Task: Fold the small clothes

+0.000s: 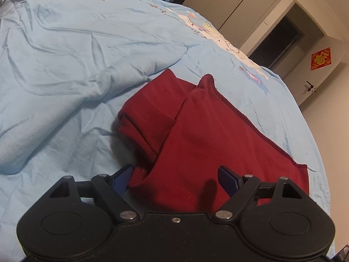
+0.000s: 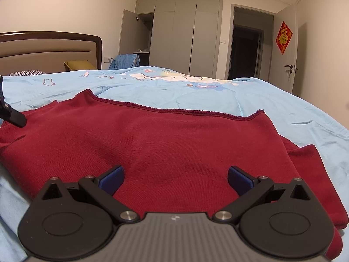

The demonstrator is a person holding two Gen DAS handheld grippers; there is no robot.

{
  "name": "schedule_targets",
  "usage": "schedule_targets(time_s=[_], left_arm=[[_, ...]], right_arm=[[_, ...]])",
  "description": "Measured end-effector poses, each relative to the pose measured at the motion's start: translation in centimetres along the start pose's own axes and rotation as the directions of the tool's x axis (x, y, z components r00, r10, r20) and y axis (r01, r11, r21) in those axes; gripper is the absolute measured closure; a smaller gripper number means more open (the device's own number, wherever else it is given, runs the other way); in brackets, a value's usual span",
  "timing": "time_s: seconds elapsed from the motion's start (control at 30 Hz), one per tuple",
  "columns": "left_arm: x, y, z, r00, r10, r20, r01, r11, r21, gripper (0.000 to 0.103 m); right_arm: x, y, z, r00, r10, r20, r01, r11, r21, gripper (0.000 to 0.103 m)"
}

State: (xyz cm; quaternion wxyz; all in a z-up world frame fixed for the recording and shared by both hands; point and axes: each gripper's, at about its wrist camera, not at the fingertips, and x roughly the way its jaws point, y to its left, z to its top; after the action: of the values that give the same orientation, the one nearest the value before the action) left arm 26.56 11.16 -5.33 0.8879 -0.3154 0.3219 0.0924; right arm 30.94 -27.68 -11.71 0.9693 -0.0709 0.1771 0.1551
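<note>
The red garment [image 2: 165, 144] lies flat, its trimmed long edge running across the bed [image 2: 272, 107].

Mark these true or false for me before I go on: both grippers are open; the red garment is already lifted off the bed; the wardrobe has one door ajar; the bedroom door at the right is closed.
1. Both grippers are open. True: the left gripper and the right gripper both have their pads spread, pinching nothing.
2. The red garment is lifted off the bed. False: it lies on the light blue bedcover.
3. The wardrobe has one door ajar. True: its leftmost door stands open.
4. The bedroom door is closed. False: it is swung open beside a dark doorway.
</note>
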Motion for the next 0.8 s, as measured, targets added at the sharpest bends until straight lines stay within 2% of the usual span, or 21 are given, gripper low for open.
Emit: schedule_targets(time_s=[0.13, 0.23, 0.3, 0.37, 0.5, 0.7, 0.8], left_arm=[[0.2, 0.0, 0.0, 1.0, 0.007, 0.007, -0.007, 1.0, -0.01, 0.021], [0.3, -0.2, 0.3, 0.999, 0.033, 0.015, -0.033, 0.999, -0.007, 0.033], [0.2, -0.2, 0.5, 0.998, 0.052, 0.018, -0.052, 0.999, -0.012, 0.045], [0.1, 0.0, 0.6, 0.998, 0.064, 0.024, -0.063, 0.998, -0.022, 0.052], [-0.1, 0.3, 0.9, 0.997, 0.069, 0.03, -0.068, 0.997, -0.032, 0.063], [-0.9, -0.3, 0.9, 0.996, 0.074, 0.045, -0.074, 0.997, -0.006, 0.071], [-1.1, -0.8, 0.9, 0.996, 0.072, 0.05, -0.072, 0.997, 0.004, 0.07]], right_arm=[[0.3, 0.0, 0.3, 1.0, 0.004, -0.02, -0.004, 1.0, 0.01, 0.0], [0.4, 0.0, 0.4, 1.0, 0.007, -0.025, -0.007, 1.0, 0.015, 0.0], [0.5, 0.1, 0.4, 1.0, 0.007, -0.026, -0.007, 1.0, 0.017, 0.0], [0.6, 0.2, 0.4, 1.0, 0.008, -0.028, -0.008, 1.0, 0.019, 0.0], [0.6, 0.2, 0.4, 1.0, 0.008, -0.03, -0.008, 1.0, 0.022, 0.0], [0.8, 0.2, 0.6, 0.999, 0.007, -0.046, -0.006, 1.0, 0.025, 0.0], [0.9, 0.3, 0.8, 0.998, 0.008, -0.06, -0.006, 1.0, 0.026, 0.0]])
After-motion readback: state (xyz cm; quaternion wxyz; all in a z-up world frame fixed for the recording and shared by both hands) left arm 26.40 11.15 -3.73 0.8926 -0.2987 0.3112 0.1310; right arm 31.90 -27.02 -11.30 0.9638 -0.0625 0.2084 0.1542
